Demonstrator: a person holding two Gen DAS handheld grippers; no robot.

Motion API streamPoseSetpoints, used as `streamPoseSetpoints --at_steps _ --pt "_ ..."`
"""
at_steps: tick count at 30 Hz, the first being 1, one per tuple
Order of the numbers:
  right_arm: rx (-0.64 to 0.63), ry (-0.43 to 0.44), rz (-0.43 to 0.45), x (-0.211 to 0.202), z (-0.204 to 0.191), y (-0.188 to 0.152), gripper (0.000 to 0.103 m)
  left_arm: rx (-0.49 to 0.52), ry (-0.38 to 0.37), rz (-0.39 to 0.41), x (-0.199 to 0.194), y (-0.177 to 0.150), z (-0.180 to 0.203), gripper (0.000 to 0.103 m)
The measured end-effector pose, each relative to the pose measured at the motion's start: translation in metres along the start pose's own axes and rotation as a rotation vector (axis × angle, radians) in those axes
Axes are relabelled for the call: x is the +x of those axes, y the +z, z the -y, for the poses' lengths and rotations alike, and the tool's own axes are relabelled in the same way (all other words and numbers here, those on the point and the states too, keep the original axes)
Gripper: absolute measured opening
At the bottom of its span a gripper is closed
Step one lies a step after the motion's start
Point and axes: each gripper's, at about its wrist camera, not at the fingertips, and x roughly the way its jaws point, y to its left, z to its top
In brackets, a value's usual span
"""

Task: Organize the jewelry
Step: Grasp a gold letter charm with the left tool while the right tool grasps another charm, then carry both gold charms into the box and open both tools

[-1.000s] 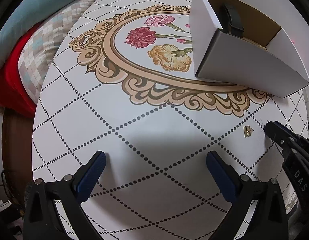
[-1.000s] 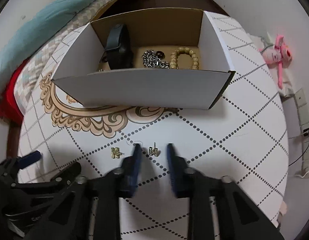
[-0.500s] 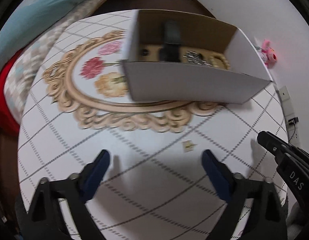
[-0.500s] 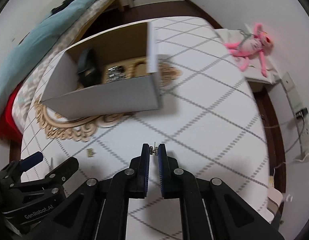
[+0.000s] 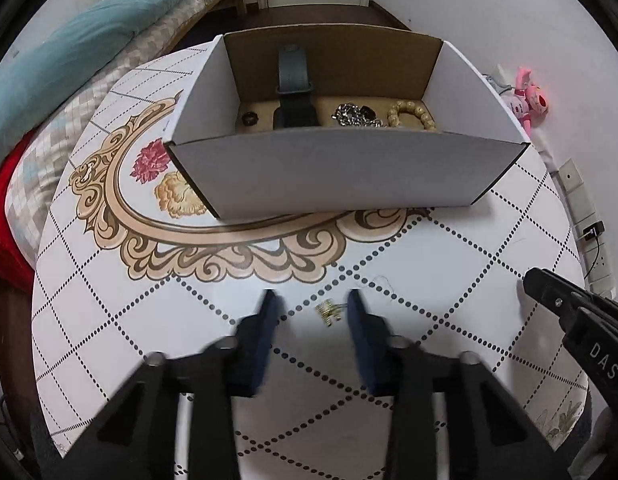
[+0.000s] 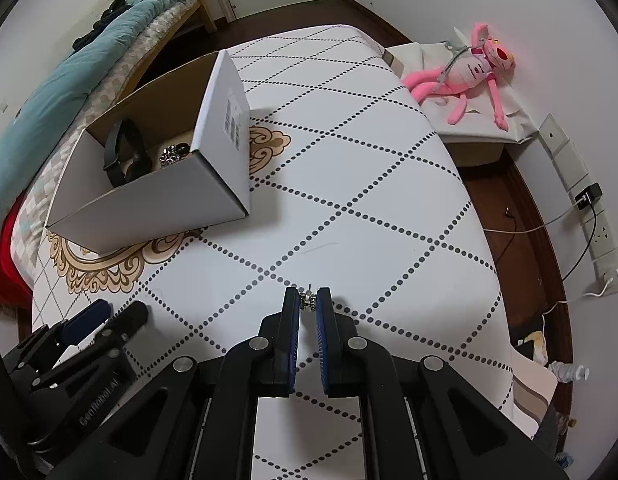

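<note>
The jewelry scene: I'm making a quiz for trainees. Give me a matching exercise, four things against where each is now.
Things:
1. gold earring
2. second earring
3. beaded bracelet
4. pink plush toy

Places:
A. inside the white box
B. pinched in the right gripper
C. off the table, near the wall
D. on the table between the left gripper fingers

Pairs: 1-D, 2-B, 3-A, 4-C

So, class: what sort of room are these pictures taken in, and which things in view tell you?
Most likely a bedroom at home. A bed with a teal quilt stands beside the patterned table, a pink plush toy lies by the wall, and a cardboard box on the table holds jewelry.
</note>
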Motion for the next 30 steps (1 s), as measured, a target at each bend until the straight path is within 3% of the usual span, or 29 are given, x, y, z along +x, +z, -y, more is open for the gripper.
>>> streamPoseSetpoints --at_steps 2,3,19,30 --pt "0.004 0.002 0.0 0.001 0.001 0.0 0.009 0.002 -0.005 0.002 -0.001 0.0 0.001 0.011" --pt "0.004 0.001 -0.001 0.001 0.001 0.0 0.009 0.004 -0.007 0.003 -0.001 -0.001 0.001 0.011" --pt "0.0 0.027 0.046 -0.019 -0.008 0.005 0.009 -0.008 -0.057 0.035 -0.018 -0.002 0.001 0.01" --pt "0.002 0.077 0.107 -0.048 -0.015 0.017 0.009 -0.012 -0.115 0.145 -0.068 0.018 0.004 0.01"
